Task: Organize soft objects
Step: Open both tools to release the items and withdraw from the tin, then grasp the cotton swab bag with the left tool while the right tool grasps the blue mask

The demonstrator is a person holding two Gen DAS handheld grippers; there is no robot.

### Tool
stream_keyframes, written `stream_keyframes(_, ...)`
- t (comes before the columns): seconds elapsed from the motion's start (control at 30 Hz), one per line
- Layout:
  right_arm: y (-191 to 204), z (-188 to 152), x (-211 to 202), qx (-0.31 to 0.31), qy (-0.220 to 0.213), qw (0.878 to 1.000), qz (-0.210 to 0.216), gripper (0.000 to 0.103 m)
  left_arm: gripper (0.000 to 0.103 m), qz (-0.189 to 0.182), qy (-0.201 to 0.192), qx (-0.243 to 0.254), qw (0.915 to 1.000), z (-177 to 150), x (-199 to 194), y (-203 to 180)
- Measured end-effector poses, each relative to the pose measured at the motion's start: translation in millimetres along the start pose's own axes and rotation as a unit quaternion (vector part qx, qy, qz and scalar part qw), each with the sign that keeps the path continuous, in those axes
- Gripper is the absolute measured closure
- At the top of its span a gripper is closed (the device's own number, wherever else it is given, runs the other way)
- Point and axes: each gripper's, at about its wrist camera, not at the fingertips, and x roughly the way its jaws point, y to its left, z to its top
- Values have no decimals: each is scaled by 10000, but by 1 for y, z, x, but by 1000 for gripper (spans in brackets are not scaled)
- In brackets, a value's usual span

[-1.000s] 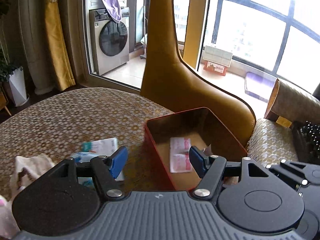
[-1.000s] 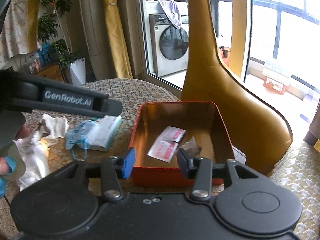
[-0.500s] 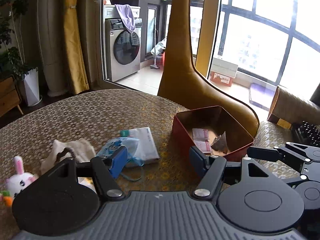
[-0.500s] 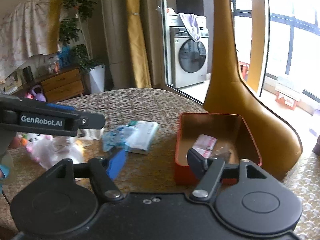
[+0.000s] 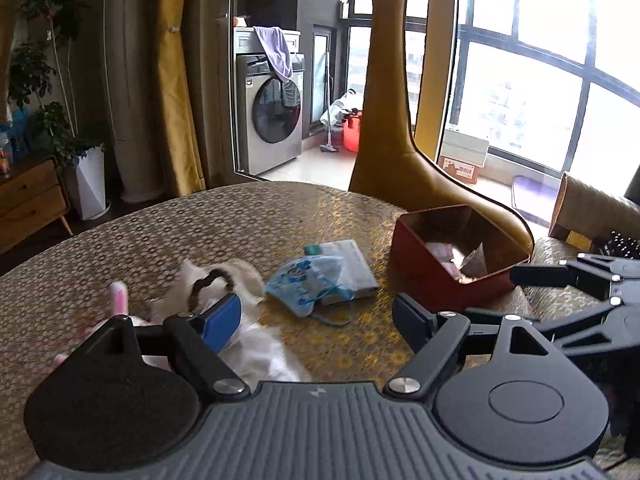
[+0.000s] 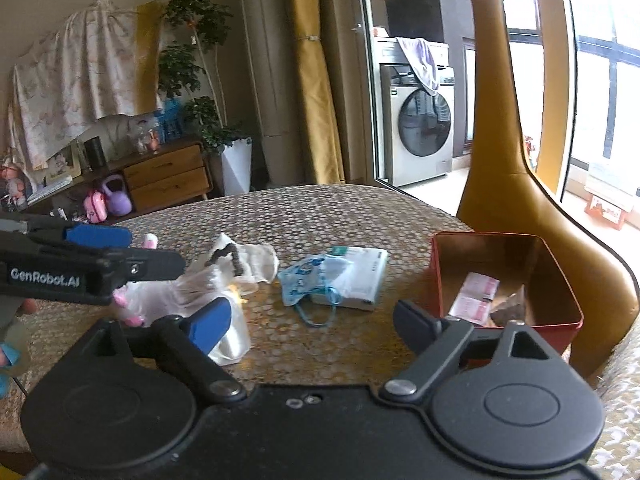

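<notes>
Left gripper held low over near edge of round table, aimed fwd, jaws wide apart, nothing between; blue pad on left finger over white cloth pile. Right gripper likewise low and level, jaws spread wide, empty; red tin just ahead of its right finger. Left gripper also visible in right wrist view at far left, reaching in from side over pile, logo side toward camera. Bit of person's hand seen behind it, mostly hidden.

Soft items on table, none gripped: white cloth pile w/ dark hair tie on top, pink-and-white plush bunny at pile's left, partly hidden by left finger. Blue face mask center, lying partly on flat white pack, strap trailing toward cam. Red tin to right of pack, apart from it, holding pink-white sachets and a dark crumpled bit, too blurry to ID. Tall yellow-brown chair back just behind tin.
</notes>
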Motion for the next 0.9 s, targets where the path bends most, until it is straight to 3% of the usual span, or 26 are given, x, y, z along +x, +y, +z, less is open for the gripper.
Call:
stream_keyframes(0.23,16,-3,3,25,-96,9998,183,1,16,254,-261,-97,9993,-27,-17,24)
stream_keyframes(0.5,30,-5,12,57,-133,9988,466,0,16,467,-269,-179,9984,-57,-19,39)
stream_keyframes(0.9,25,-3,57,-73,127,9997,197,0,16,766,-248,-362,9961,-65,15,57)
